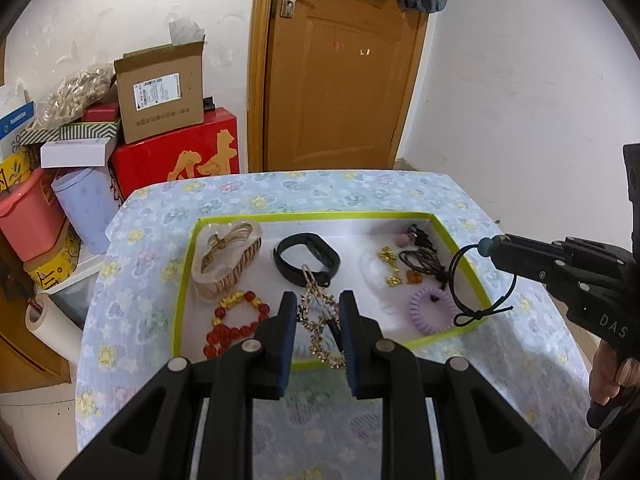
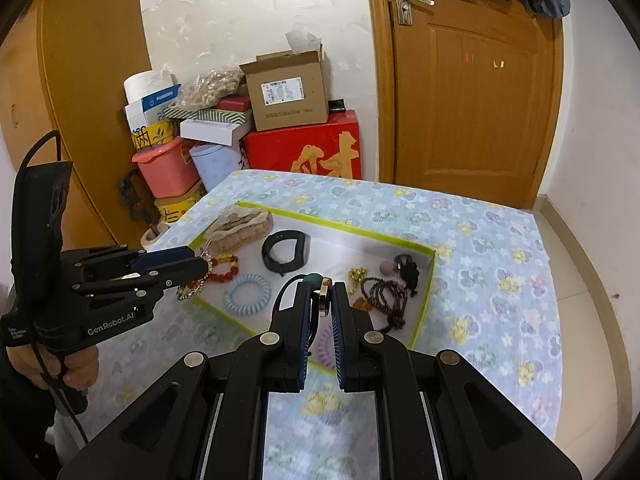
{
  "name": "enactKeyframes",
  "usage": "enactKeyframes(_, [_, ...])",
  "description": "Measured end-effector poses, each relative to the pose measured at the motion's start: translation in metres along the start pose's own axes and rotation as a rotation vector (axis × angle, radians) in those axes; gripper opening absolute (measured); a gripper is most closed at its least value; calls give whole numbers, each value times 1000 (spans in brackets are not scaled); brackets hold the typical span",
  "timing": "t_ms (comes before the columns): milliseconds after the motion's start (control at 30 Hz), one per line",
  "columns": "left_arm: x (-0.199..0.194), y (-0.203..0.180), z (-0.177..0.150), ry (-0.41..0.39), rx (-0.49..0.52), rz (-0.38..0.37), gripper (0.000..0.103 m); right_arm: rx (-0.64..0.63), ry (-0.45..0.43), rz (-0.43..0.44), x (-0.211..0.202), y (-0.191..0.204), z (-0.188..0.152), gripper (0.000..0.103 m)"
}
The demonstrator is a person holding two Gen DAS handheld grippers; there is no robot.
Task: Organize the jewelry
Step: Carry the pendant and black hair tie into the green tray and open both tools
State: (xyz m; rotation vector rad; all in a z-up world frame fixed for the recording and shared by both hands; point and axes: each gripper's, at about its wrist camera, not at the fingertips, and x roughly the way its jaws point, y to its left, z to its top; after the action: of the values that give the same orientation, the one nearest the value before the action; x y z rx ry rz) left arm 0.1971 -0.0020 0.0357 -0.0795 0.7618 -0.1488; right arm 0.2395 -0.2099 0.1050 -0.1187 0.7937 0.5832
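above tray (image 1: 188,280), right gripper (image 2: 321,294) pinching cord bracelet (image 1: 464,280)

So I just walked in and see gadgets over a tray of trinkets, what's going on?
A person is sorting jewelry with a handheld gripper in each hand. The right gripper is shut on a black cord bracelet with a teal bead, hanging over the right end of the green-rimmed tray. The left gripper pinches a gold chain over the tray's near edge. A black band, red beads and hair ties lie inside.
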Motion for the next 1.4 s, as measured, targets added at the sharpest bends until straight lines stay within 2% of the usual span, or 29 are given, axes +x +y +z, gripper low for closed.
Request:
enactKeyframes(367, [45, 11, 0, 57, 1, 9, 22, 50, 84, 26, 58, -15, -1, 10])
enactKeyframes(733, [74, 20, -2, 100, -3, 24, 23, 76, 177, 26, 102, -21, -12, 11])
enactKeyframes(867, [74, 21, -1, 93, 4, 26, 23, 91, 193, 16, 107, -25, -12, 11])
enactKeyframes(1000, [75, 21, -1, 91, 6, 28, 23, 90, 183, 15, 103, -25, -12, 17])
enactKeyframes(1167, [74, 20, 0, 99, 5, 36, 23, 86, 170, 11, 95, -25, -11, 20])
enactKeyframes(1300, [69, 22, -1, 101, -5, 35, 25, 89, 157, 11, 86, -24, -10, 27])
enactKeyframes(1400, [61, 22, -2, 95, -14, 36, 26, 86, 147, 8, 77, -22, -10, 28])
